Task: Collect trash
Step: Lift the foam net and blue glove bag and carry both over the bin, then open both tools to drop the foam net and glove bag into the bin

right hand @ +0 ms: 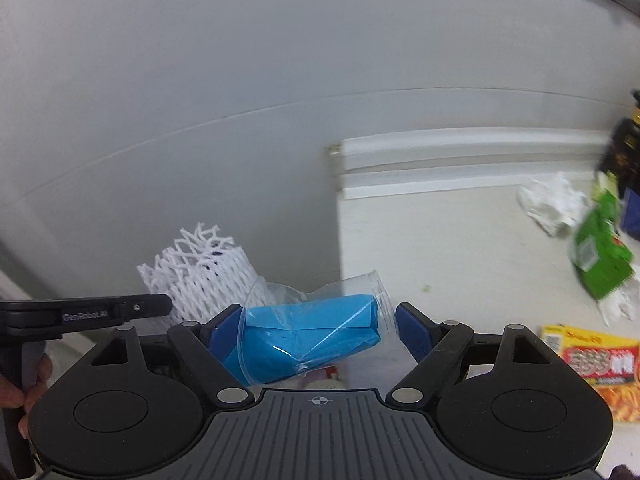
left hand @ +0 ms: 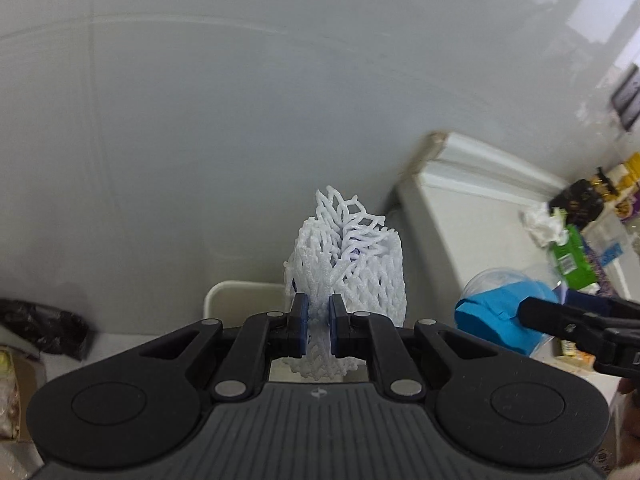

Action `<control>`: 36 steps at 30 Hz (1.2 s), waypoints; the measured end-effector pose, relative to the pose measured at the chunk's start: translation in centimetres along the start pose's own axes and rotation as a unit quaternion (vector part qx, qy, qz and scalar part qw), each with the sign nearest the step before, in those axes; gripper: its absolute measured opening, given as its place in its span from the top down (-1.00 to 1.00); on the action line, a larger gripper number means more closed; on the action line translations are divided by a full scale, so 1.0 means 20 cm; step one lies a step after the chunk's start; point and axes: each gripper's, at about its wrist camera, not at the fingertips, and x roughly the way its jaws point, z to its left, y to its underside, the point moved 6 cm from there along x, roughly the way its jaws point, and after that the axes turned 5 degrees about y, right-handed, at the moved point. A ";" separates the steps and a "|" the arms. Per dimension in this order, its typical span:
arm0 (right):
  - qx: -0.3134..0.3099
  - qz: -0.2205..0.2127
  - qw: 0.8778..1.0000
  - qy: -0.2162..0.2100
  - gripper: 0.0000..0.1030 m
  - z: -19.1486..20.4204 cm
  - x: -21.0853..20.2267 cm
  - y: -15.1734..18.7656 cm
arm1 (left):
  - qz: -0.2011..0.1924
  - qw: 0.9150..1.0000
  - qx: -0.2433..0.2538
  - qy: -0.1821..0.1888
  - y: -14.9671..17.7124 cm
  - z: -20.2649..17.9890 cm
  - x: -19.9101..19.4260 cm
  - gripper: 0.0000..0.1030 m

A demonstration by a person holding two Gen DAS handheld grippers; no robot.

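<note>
Left gripper (left hand: pixel 318 322): jaws pinched nearly closed on a white foam mesh fruit sleeve (left hand: pixel 352 264), its long axis running along the fingers, open end pointing away from the camera, held clear of the counter (right hand: pixel 460 248). Right gripper (right hand: pixel 318 326): jaws spread wide, gripping a crushed clear plastic cup stuffed with blue paper (right hand: pixel 316 336). The cup lies crosswise, mouth toward the right pad.

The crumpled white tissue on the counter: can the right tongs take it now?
Probably not: the right tongs already hold a clear plastic cup with blue paper, so the tissue must wait.
</note>
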 end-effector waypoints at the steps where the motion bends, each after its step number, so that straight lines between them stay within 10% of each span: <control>1: -0.013 0.002 1.000 -0.004 -0.62 0.04 0.02 0.00 | 0.006 1.000 -0.005 -0.006 0.02 0.03 0.02 0.82; 17: -0.165 0.090 0.982 -0.013 -0.62 0.32 0.55 0.05 | 0.093 0.993 -0.064 -0.046 0.23 0.39 0.38 0.81; 36: -0.354 0.138 0.925 0.015 -0.63 0.48 0.86 0.20 | 0.124 0.990 -0.058 -0.033 0.29 0.50 0.58 0.71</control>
